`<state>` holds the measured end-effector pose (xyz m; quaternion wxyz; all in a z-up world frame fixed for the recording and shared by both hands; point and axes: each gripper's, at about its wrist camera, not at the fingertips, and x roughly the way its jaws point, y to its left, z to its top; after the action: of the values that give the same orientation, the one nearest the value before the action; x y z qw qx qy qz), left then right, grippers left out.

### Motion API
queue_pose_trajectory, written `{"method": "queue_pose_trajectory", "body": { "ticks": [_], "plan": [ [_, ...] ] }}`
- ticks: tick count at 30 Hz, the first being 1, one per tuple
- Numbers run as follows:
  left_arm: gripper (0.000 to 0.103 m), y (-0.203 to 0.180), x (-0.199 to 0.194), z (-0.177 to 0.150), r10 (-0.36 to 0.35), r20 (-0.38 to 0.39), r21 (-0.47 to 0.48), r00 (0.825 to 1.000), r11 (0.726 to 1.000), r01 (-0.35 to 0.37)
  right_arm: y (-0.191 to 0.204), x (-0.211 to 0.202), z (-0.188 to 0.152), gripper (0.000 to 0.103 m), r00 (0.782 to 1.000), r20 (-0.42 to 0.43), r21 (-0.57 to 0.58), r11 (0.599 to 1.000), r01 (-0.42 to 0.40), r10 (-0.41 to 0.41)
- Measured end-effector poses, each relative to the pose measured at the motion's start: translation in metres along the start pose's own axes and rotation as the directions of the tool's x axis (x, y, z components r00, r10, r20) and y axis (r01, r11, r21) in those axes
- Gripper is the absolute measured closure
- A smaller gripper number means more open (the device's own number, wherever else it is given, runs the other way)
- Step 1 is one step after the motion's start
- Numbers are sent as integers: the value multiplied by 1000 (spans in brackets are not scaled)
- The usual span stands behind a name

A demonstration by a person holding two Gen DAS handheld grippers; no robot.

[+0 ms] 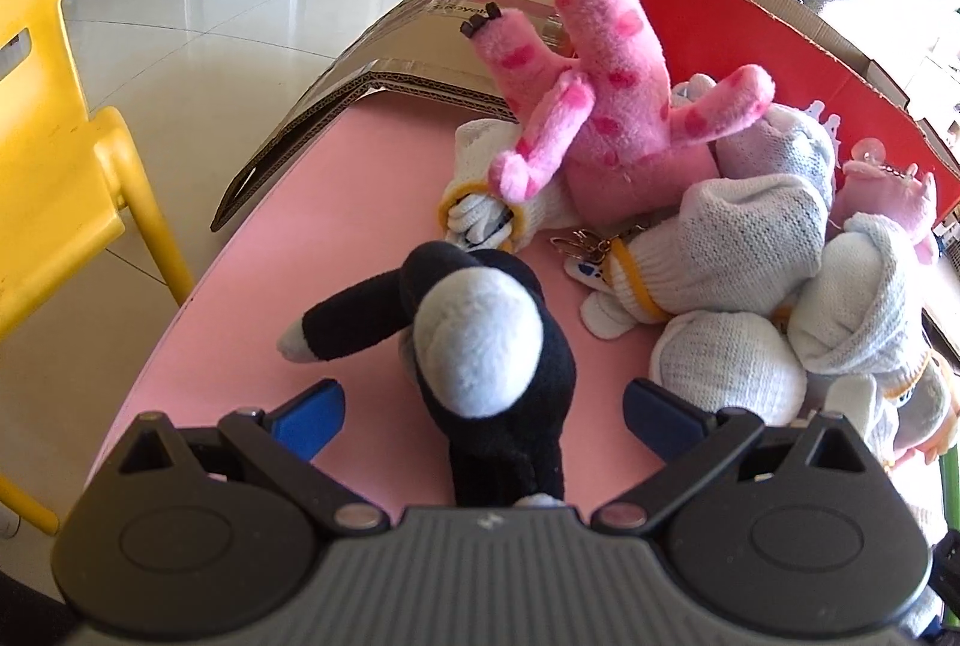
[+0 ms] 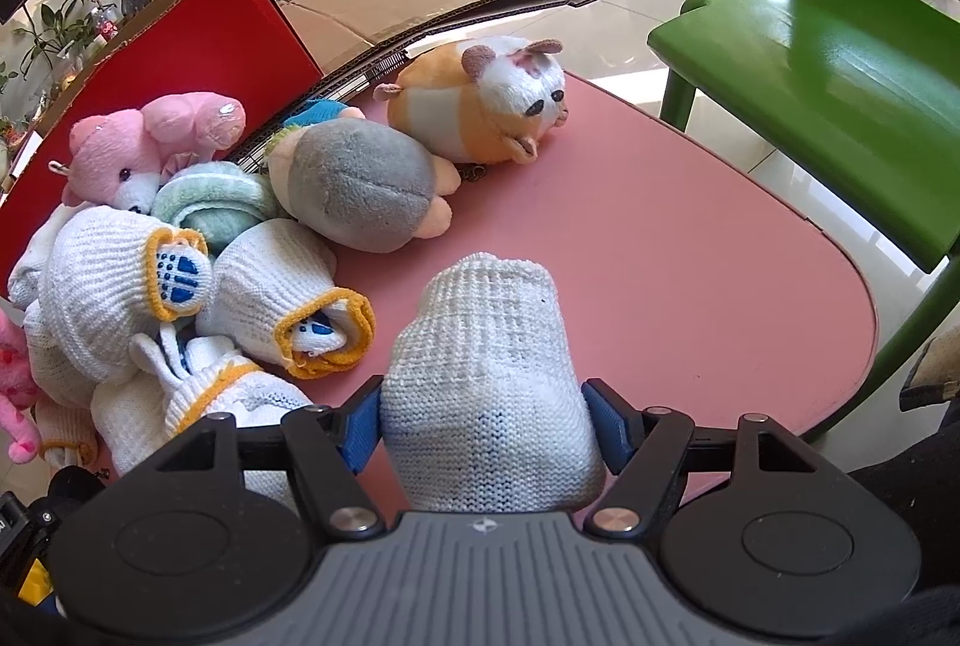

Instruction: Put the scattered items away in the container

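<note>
On pink table, right claw clamped on white glove bundle; left claw wide around black plush.

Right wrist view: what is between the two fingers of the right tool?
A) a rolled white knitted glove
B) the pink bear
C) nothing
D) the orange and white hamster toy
A: the blue pads of the right tool press on both sides of a rolled white knitted glove.
</note>
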<state>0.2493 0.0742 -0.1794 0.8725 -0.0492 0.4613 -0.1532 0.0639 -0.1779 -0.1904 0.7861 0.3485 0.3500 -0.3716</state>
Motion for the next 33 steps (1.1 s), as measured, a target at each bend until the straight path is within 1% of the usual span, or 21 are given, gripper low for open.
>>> {"method": "queue_pose_trajectory", "body": {
  "ticks": [3, 8, 11, 16, 19, 20, 21, 22, 24, 26, 33],
  "plan": [
    [0, -2, 6, 1, 36, 6, 2, 999, 999, -36, 2, 0, 0, 33, 1000, 5, -4, 1000, 5, -5],
    [0, 0, 15, 3, 49, -3, -27, 999, 998, -50, 4, 1, -1, 33, 1000, 8, -16, 1000, 13, -13],
    [0, 1, 22, 3, 42, -13, -45, 999, 998, -43, 5, 1, -1, 33, 1000, 10, -17, 1000, 14, -14],
    [0, -4, 29, 3, 102, 3, 4, 995, 995, -102, 6, 2, -1, 33, 1000, 14, -31, 999, 19, -18],
    [2, -2, 28, 3, 98, 17, -15, 995, 995, -98, 9, 3, -2, 32, 1000, 17, -48, 999, 24, -24],
    [6, -2, 28, 2, 99, 25, -15, 995, 995, -99, 9, 3, -2, 32, 1000, 18, -52, 998, 26, -25],
    [14, -2, 27, 2, 106, 36, -4, 994, 994, -106, 10, 3, -2, 32, 999, 19, -55, 998, 28, -27],
    [19, -3, 26, 2, 107, 41, 10, 993, 994, -108, 10, 4, -2, 32, 999, 20, -57, 998, 28, -27],
    [35, -3, 25, 3, 83, 48, 20, 995, 996, -84, 10, 4, -2, 32, 999, 21, -60, 998, 29, -28],
    [43, -4, 23, 4, 57, 46, 31, 997, 998, -58, 10, 4, -3, 32, 999, 22, -58, 998, 30, -28],
    [44, -7, 15, 2, 3, 36, 54, 999, 999, -5, 11, 3, -3, 33, 999, 21, -65, 997, 34, -33]
  ]
}}
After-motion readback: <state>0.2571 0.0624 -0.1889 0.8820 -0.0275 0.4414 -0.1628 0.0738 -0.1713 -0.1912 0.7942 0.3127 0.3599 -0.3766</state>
